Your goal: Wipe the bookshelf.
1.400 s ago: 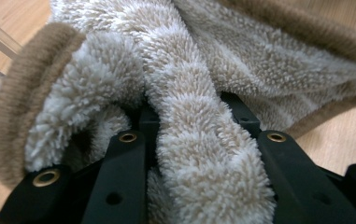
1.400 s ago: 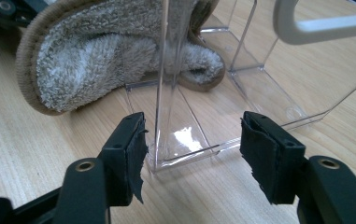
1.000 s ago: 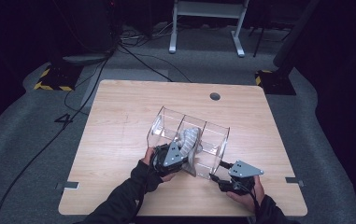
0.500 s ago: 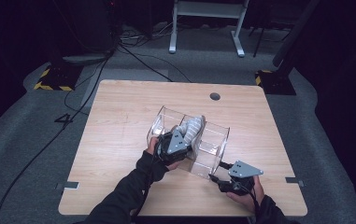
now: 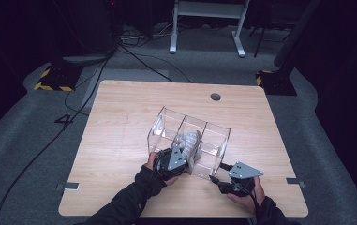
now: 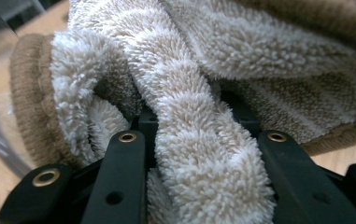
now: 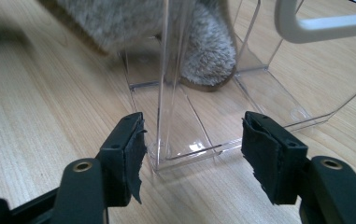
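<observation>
The left gripper (image 5: 182,154), jaws pinching the fuzzy sock (image 5: 191,143), has lowered it into the clear organizer's (image 5: 213,129) middle compartment, while the right gripper (image 5: 223,180) waits with jaws spread at the corner.

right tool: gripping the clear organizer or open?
Open. In the right gripper view the right tool has its pads standing apart, either side of a corner of the clear organizer, neither pressing its walls.

From above, the worktop (image 5: 120,122) is evenly lit while the surrounding floor falls into near darkness. Both claw views are bright; the fluffy sock (image 6: 203,93) blurs close up, and the clear organiser (image 7: 185,116) shows small glints.
</observation>
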Demonstrator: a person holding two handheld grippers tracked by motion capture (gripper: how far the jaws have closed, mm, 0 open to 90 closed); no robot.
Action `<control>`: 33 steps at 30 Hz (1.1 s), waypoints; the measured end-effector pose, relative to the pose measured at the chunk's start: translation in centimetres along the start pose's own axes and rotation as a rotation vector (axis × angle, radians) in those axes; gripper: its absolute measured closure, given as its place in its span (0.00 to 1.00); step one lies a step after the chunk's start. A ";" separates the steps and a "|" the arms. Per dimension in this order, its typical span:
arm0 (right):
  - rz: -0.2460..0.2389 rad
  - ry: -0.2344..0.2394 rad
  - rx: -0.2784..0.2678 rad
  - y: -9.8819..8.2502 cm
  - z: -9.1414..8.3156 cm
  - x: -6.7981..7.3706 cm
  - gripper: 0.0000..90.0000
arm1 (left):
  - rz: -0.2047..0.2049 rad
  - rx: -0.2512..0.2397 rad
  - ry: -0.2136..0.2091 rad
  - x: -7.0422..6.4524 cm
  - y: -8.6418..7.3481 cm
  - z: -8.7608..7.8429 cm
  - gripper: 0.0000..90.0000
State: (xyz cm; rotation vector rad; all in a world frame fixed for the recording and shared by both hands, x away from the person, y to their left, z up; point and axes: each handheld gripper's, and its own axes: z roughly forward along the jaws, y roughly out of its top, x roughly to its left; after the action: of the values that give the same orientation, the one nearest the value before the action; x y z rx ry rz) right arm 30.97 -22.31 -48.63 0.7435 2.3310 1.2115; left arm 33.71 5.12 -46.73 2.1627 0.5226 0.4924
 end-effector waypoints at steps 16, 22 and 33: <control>0.002 0.003 -0.026 0.3 -0.3 0.1 0.45 | -0.002 -0.014 -0.041 -0.3 -0.8 -1.7 0.74; -0.001 0.011 -0.032 0.4 -0.3 0.2 0.45 | -0.023 -0.160 -0.001 0.5 1.5 -4.1 0.74; -0.014 0.021 -0.023 0.4 0.0 0.5 0.44 | -0.033 -0.204 -0.044 0.3 2.4 -4.2 0.74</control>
State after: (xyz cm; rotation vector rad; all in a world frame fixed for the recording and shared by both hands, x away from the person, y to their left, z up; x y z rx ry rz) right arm 30.70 -21.83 -48.39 0.7084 2.3311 1.2438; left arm 32.32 6.62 -42.30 1.9630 0.4620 0.4587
